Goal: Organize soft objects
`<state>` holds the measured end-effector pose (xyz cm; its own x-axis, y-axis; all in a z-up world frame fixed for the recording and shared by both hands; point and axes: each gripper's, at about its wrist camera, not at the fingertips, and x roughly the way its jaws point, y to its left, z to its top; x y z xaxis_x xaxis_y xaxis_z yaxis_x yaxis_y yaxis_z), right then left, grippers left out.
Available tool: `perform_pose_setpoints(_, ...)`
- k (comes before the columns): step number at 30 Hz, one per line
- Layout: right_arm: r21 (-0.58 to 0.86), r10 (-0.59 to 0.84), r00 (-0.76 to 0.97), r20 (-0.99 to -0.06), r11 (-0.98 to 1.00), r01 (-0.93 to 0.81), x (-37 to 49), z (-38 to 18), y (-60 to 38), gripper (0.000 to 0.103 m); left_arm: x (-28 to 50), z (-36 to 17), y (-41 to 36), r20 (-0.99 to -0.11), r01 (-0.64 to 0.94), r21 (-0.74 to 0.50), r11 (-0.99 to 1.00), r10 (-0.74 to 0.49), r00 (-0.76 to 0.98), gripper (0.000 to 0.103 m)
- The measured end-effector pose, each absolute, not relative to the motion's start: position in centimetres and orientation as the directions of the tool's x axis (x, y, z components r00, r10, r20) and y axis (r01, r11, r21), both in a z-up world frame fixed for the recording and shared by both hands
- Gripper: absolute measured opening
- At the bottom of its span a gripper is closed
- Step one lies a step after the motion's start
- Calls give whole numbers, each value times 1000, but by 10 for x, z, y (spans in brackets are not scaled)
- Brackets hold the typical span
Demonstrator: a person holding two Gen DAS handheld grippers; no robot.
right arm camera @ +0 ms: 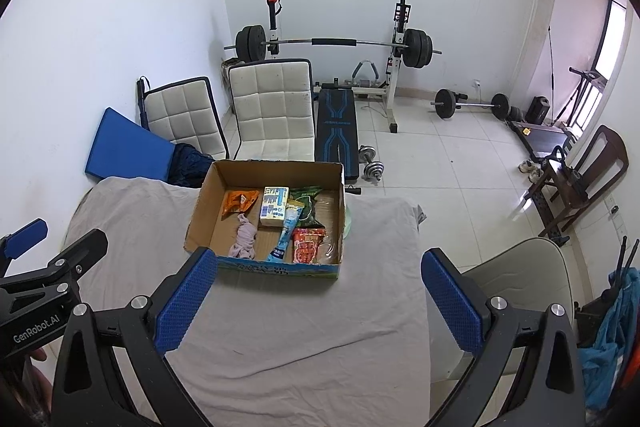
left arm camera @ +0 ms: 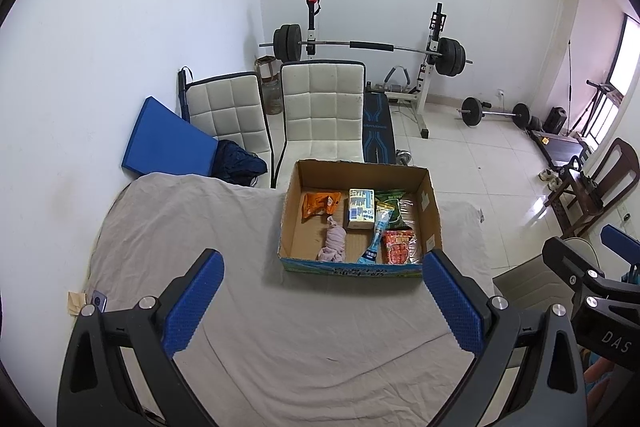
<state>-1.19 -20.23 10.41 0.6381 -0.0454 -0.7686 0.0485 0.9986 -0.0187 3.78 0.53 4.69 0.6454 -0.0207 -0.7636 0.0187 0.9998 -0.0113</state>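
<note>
A cardboard box (left arm camera: 431, 211) stands at the far side of a table covered with a grey cloth (left arm camera: 224, 267). In it lie an orange snack bag (left arm camera: 320, 203), a tissue pack (left arm camera: 361, 207), a green packet (left arm camera: 394, 205), a blue tube-shaped pack (left arm camera: 376, 237), a red snack pack (left arm camera: 398, 247) and a crumpled pink cloth (left arm camera: 334, 241). The box also shows in the right wrist view (right arm camera: 200, 211). My left gripper (left arm camera: 324, 303) is open and empty above the cloth, short of the box. My right gripper (right arm camera: 318, 301) is open and empty, beside the left one.
Two white padded chairs (left arm camera: 320, 107) and a blue mat (left arm camera: 168, 139) stand behind the table. A barbell rack (left arm camera: 360, 47), weight bench (right arm camera: 336, 131) and dumbbells (right arm camera: 370, 163) are on the tiled floor beyond. A beige chair (right arm camera: 520, 279) sits right of the table.
</note>
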Motion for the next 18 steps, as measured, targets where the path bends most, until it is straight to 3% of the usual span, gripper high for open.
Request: perform_pose_setpoints(18,-28,-51,638,-769,999,46,-14,103,-204,103,35,48,3,-765,22,-14,1000,-25,644,102)
